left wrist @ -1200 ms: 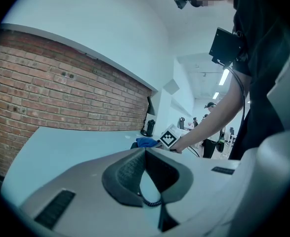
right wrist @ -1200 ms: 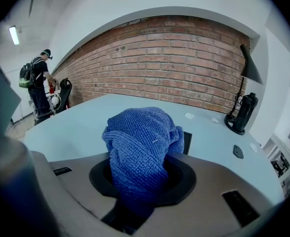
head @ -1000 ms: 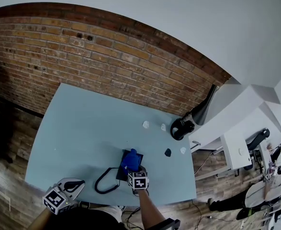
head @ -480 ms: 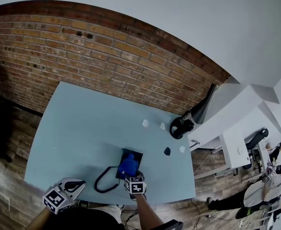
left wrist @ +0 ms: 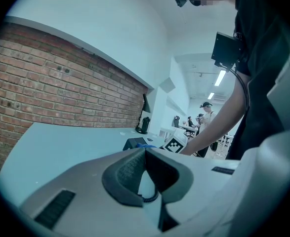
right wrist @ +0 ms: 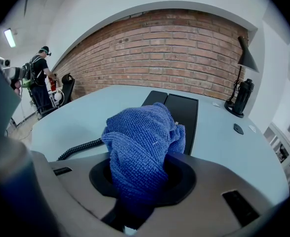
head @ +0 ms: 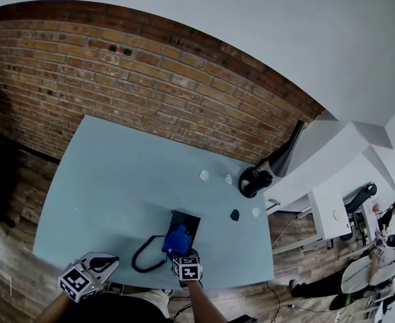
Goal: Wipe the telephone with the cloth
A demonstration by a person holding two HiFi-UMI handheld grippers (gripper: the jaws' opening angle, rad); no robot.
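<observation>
Blue cloth (right wrist: 141,141) in right tool (right wrist: 141,177), apparently at near edge of telephone (right wrist: 180,113).

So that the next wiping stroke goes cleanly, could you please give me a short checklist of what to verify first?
1. Cloth grip: the right gripper is shut on the blue cloth: ok.
2. Cloth placed at the telephone: in the head view it sits over the near end: ok.
3. Cloth pressing on the telephone's surface: cannot tell.
4. Coiled cord out of the stroke path: it loops off to the telephone's left: ok.
5. Telephone steadied: the left gripper is shut, empty and apart from it, at the near edge of the table: not ok.
</observation>
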